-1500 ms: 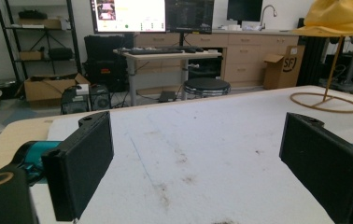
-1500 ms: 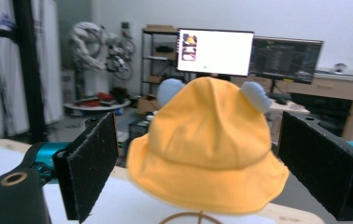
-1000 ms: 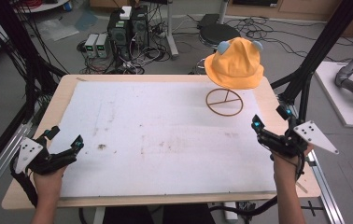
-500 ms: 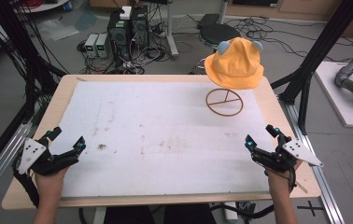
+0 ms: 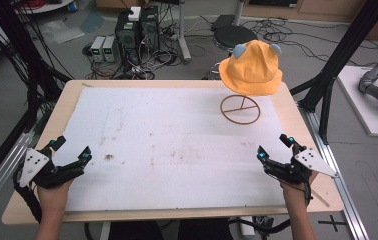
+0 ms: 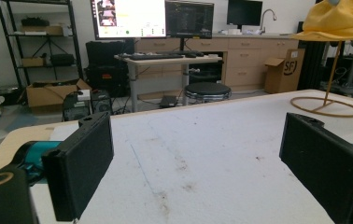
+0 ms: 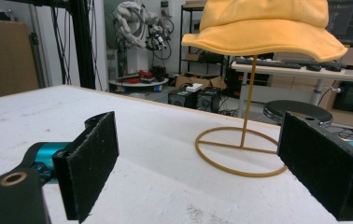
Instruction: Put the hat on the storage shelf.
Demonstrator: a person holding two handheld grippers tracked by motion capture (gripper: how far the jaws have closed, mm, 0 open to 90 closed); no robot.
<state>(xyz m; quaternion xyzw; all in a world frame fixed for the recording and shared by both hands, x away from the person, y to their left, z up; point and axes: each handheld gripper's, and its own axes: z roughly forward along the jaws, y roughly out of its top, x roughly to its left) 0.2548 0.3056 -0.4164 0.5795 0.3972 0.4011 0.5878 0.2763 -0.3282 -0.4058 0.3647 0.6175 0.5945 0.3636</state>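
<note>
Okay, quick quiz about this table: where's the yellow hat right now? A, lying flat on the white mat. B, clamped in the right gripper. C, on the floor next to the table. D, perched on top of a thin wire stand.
D: the yellow hat sits atop the thin wire stand, whose ring base rests on the table's far right part, while the right gripper is open and holds nothing.

I see a yellow fabric bucket hat with two grey ears (image 5: 251, 69) perched on a thin gold wire stand with a ring base (image 5: 240, 109), near the table's far right corner.
</note>
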